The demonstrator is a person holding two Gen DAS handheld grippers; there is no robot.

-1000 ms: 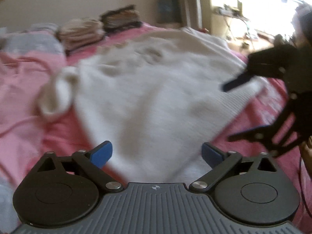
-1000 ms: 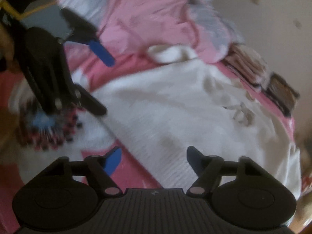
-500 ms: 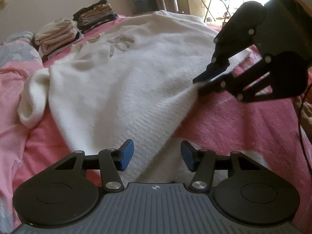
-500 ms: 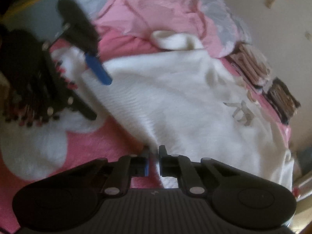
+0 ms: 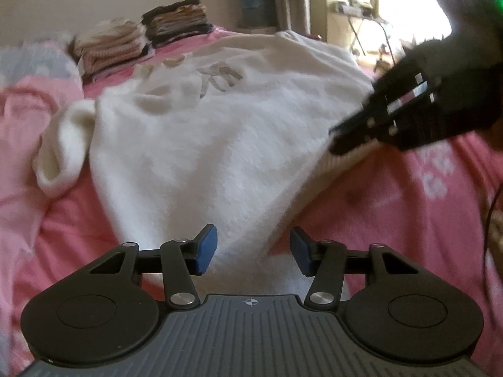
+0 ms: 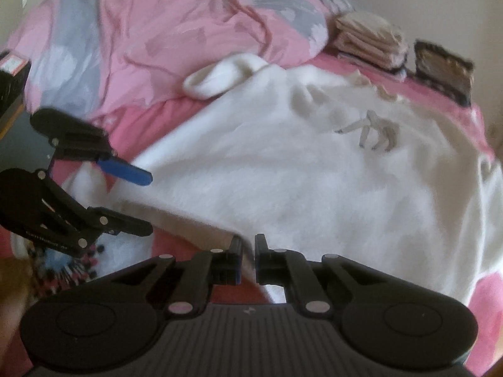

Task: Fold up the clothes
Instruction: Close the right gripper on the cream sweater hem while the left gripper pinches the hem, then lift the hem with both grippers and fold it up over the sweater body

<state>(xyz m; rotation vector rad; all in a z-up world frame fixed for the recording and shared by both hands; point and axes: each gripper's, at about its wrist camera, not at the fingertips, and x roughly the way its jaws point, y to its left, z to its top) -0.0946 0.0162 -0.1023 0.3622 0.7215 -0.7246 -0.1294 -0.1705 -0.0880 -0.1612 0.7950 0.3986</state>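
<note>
The right tongs (image 6: 248, 259) pinch the near edge of the white sweater (image 5: 220, 144). The left tongs (image 5: 253, 251) have just been closing and sit half open around its hem. Beyond both, the sweater spreads over the pink bed (image 5: 408, 220), with folded piles (image 5: 141, 37) farthest.

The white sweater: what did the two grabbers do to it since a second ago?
The right gripper has shut its jaws on the hem of the white sweater and has begun pulling it sideways. The left gripper has half-closed its jaws around the hem's other corner, but a gap remains. The folded stacks and the pink bed cover stayed as they were.
</note>
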